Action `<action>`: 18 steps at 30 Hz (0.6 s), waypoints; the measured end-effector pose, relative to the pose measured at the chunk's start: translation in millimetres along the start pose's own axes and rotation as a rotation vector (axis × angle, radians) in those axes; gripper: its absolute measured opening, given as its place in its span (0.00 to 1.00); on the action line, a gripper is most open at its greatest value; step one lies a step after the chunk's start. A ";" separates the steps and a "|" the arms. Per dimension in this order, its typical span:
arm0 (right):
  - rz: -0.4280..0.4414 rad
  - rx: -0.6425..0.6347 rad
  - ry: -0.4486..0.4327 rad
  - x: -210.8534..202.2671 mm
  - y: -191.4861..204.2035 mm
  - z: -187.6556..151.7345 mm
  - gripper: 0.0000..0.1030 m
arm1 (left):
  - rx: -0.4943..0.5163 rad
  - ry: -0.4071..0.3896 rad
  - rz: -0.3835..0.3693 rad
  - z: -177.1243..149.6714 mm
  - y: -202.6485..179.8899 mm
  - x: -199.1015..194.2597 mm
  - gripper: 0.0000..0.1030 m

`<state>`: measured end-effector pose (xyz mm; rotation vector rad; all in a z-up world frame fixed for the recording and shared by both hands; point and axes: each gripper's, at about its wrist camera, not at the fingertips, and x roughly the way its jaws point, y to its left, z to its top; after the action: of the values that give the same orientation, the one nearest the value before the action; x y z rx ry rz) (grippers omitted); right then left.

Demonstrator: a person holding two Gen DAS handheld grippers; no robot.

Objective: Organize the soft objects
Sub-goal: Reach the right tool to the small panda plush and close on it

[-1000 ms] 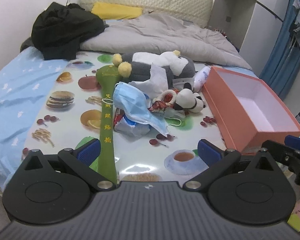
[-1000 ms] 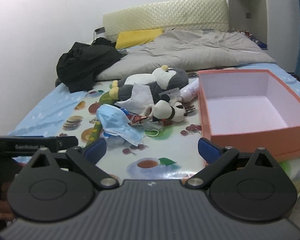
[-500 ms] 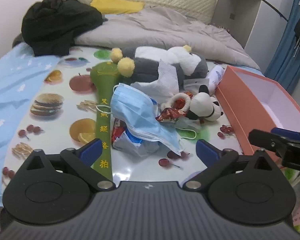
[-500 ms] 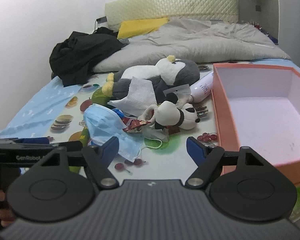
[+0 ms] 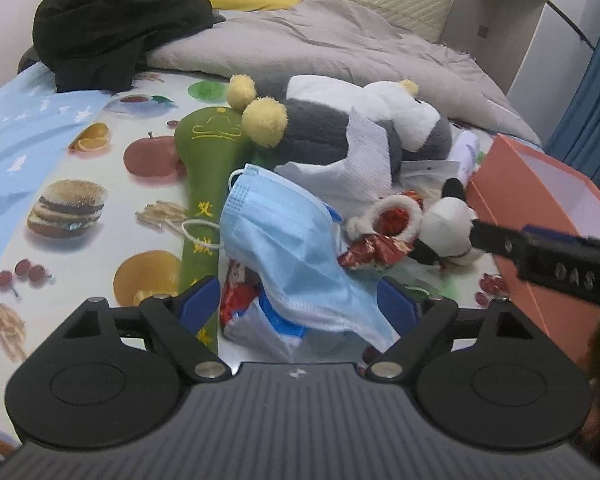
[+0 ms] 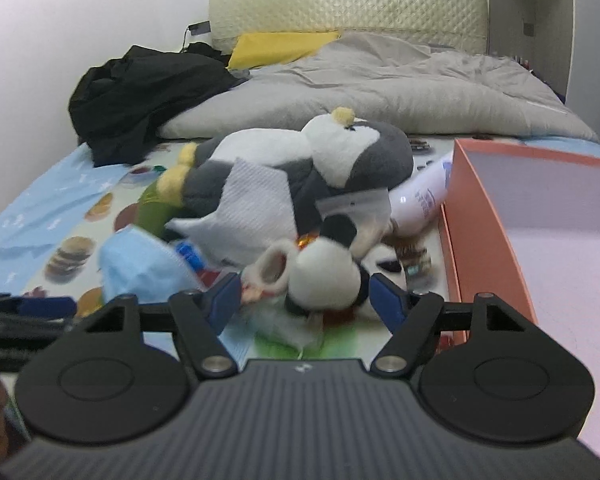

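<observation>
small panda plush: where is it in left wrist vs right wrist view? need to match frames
Left wrist: small panda plush at right of centre, beside the orange box's near wall, partly behind the right gripper's finger.
Right wrist: small panda plush at lower centre, between the open fingers.
Shared landmark: orange box, right of it in both.

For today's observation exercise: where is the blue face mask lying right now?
In the left wrist view the blue face mask lies mid-frame on the pile, draped over a snack packet, between the green plush stick and the small panda.
</observation>
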<state>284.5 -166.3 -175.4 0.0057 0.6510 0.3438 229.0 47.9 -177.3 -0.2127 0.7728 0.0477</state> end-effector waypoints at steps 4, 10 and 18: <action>0.013 -0.018 0.006 24.7 -1.7 10.7 0.70 | 0.014 -0.009 0.016 2.6 -2.6 13.4 0.82; -0.027 -0.082 0.021 56.8 -2.6 15.2 0.69 | -0.002 -0.006 0.008 4.7 -1.2 29.3 0.63; -0.044 -0.118 0.069 75.8 -1.8 12.1 0.51 | -0.035 -0.038 -0.018 6.6 2.1 25.3 0.26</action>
<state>348.4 -142.9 -210.8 -0.1335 0.6977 0.3405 251.4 50.5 -190.7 -0.2518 0.7323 0.0482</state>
